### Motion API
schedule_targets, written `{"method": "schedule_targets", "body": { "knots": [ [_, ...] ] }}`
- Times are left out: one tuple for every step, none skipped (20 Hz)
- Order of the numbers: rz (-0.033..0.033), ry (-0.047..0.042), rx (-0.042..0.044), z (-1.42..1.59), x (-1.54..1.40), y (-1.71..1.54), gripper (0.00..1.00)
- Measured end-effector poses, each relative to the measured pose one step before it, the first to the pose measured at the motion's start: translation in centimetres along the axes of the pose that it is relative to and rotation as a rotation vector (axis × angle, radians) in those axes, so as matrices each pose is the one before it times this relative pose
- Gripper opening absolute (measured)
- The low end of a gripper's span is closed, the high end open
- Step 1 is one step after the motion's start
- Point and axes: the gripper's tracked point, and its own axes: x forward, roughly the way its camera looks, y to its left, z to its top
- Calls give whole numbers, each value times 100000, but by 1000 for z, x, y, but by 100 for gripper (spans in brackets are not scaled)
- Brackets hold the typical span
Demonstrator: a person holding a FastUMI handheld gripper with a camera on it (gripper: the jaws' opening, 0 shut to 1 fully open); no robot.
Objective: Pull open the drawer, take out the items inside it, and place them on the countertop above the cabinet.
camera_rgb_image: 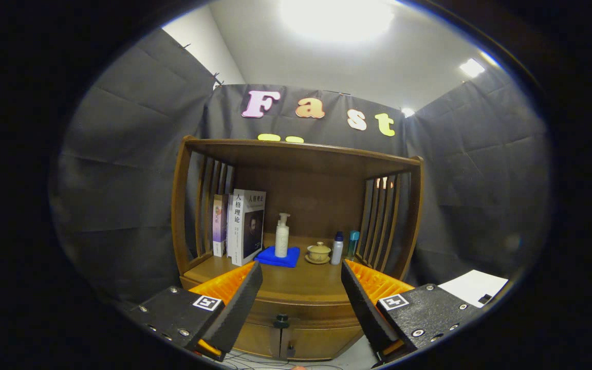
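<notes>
hand-held gripper (pixel 301 298) agape before closed drawer (pixel 301 313)

Gripper (pixel 301 293) spread wide.
Both fingers (pixel 237 303) reach forward, well apart, with nothing held between them.

Black cloth walls (pixel 131 169) enclose a wooden slatted shelf unit (pixel 296 154); a bright ceiling light (pixel 337 18) glares on the white ceiling.

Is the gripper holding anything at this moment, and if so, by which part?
Nothing is held. The gripper is open, its fingers wide apart with only air between them, in front of the wooden cabinet, above the drawer knob.
</notes>
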Motion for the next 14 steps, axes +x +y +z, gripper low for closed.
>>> {"method": "schedule_targets", "body": {
  "knots": [
    [207, -508, -2737, 79, -13, 412, 95],
    [-237, -226, -3818, -186, 72, 159, 95],
    [-1130, 266, -4679, -318, 194, -48, 95],
    [-3612, 1165, -5346, -688, -123, -777, 95],
    [-5634, 87, -4076, -221, -74, -1119, 95],
    [-2192, -1887, -2426, 274, -144, -362, 95],
    [994, -1904, -867, 347, 4, 398, 95],
    [1501, -701, 452, -312, 294, 778, 95],
    [1172, 572, 1978, -541, 318, 488, 95],
    [1806, 1456, 3107, -901, 236, 272, 95],
    [3143, 1421, 3524, -800, 355, 704, 95],
    [2700, 1348, 2998, -671, 279, 626, 95],
    [833, 1518, 1889, -749, 379, 102, 95],
    [157, 1703, 1048, -955, 377, -352, 95]
  ]
}}
